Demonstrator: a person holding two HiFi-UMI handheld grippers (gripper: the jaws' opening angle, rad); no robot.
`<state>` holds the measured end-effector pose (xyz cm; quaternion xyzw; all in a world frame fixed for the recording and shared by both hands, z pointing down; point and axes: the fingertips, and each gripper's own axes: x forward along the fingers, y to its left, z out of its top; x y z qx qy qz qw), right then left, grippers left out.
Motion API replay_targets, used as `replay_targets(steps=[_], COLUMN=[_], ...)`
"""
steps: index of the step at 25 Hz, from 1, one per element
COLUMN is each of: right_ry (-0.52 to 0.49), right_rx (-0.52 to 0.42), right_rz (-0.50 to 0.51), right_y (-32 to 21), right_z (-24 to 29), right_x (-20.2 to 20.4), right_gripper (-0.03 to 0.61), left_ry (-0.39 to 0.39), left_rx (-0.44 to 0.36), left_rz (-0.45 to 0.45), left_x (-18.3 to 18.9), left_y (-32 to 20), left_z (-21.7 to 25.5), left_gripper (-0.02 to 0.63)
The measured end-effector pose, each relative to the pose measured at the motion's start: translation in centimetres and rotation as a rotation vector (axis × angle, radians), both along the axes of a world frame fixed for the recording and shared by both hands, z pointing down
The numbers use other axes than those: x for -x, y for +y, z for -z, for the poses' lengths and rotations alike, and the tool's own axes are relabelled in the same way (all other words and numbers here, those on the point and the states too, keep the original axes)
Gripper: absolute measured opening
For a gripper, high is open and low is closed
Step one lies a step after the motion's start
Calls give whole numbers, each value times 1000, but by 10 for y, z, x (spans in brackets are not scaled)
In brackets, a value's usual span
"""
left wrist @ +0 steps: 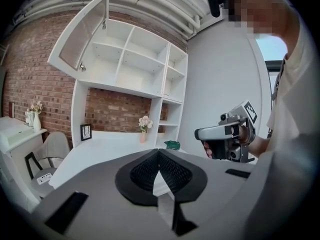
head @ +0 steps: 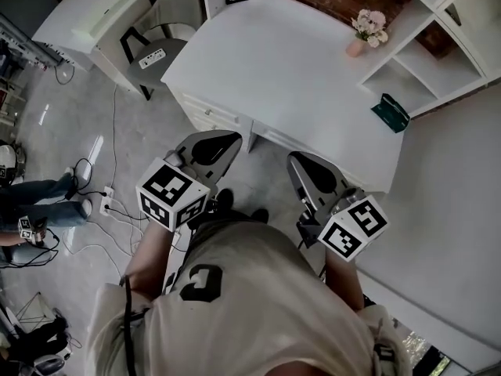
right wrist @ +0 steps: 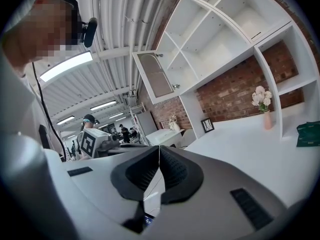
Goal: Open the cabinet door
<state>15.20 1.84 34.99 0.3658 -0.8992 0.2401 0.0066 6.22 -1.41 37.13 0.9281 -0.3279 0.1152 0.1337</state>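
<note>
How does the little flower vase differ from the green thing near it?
The flower vase stands upright on the open desk top; the green thing sits inside the shelf unit's bottom compartment. The vase is pinkish, holding pale blooms; the green thing is dark and plain. Both rest at desk level.

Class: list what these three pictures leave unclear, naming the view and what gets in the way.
Cabinet door: head view, lies beyond the top edge.
Frame: left gripper view, its picture is too small to read.
Green thing on the desk: every view, too small to name.
</note>
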Motion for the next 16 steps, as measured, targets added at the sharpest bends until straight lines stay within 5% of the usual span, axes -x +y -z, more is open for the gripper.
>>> replay_targets(steps=[16], right_ry=[28], right_rx=[-12], right_rz=[22], right_y=[-9], right_z=[4], right_x=[32], right_gripper=[29], left_ry=[20], left_rx=[-12], left_rz=[-4], left_x=[26], left_y=[-6], left_z=[4], left_gripper=[17])
